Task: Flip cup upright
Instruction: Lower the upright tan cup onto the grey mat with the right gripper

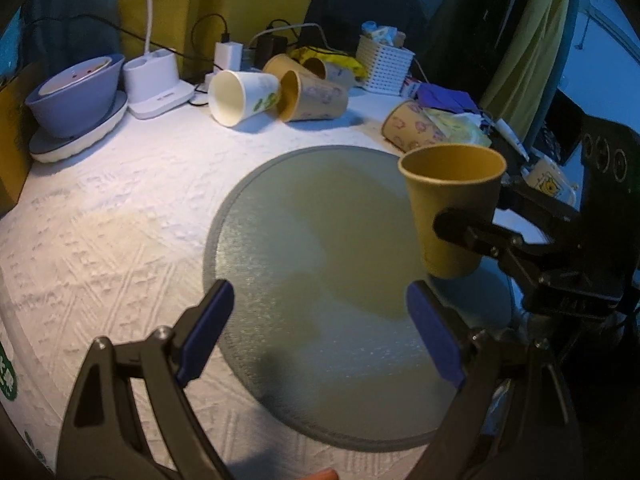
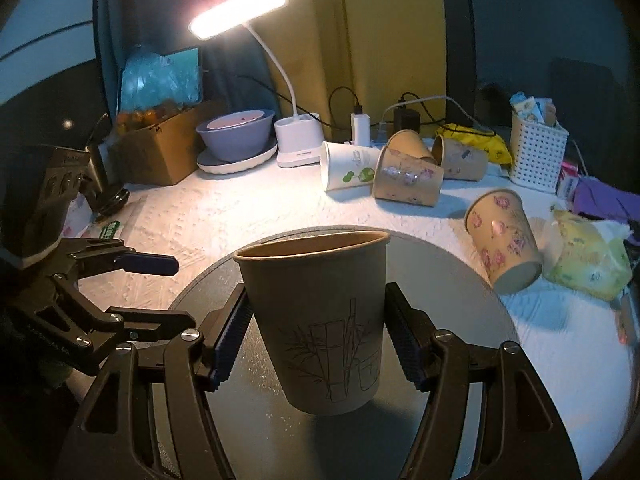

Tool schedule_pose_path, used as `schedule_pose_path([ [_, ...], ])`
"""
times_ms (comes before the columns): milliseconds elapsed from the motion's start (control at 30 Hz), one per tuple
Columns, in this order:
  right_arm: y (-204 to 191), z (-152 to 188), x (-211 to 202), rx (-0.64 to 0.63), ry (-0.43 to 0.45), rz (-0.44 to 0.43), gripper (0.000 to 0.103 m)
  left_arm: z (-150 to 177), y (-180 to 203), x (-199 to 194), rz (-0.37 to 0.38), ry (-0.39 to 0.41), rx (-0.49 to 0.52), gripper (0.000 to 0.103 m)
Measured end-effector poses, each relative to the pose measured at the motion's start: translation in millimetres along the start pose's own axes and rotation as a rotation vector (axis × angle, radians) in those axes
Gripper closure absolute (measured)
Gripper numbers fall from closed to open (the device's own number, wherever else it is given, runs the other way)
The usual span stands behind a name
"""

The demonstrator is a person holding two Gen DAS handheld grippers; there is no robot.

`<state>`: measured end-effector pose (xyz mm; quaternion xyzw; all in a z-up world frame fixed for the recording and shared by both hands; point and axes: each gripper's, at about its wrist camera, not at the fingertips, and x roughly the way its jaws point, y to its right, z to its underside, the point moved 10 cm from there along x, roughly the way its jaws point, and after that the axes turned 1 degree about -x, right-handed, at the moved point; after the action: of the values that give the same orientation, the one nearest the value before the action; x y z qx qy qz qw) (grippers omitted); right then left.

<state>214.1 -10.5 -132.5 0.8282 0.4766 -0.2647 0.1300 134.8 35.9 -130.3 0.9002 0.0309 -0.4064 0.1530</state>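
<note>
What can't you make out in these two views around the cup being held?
- Left wrist view: brown cup, its far side and the right gripper's far finger, hidden behind the cup.
- Right wrist view: whether the cup base touches the round mat; cup and shadow cover it.
- Right wrist view: left gripper, second finger unseen.

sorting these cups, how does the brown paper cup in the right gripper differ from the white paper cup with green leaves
The brown paper cup stands upright, mouth up; the white paper cup with green leaves lies on its side. The brown one is clamped in the right gripper above the round grey mat; the white one rests untouched. Both are paper.
</note>
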Motion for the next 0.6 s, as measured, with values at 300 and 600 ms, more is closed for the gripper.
schedule_pose_path([
  [300, -3, 13, -7, 0.037, 0.021, -0.041, 0.033, 1, 6, 4, -0.015, -0.014, 0.02, 0.014],
  [600, 6, 23, -12, 0.019, -0.004, 0.028, 0.033, 5, 16, 6, -0.008, -0.019, 0.03, 0.014],
])
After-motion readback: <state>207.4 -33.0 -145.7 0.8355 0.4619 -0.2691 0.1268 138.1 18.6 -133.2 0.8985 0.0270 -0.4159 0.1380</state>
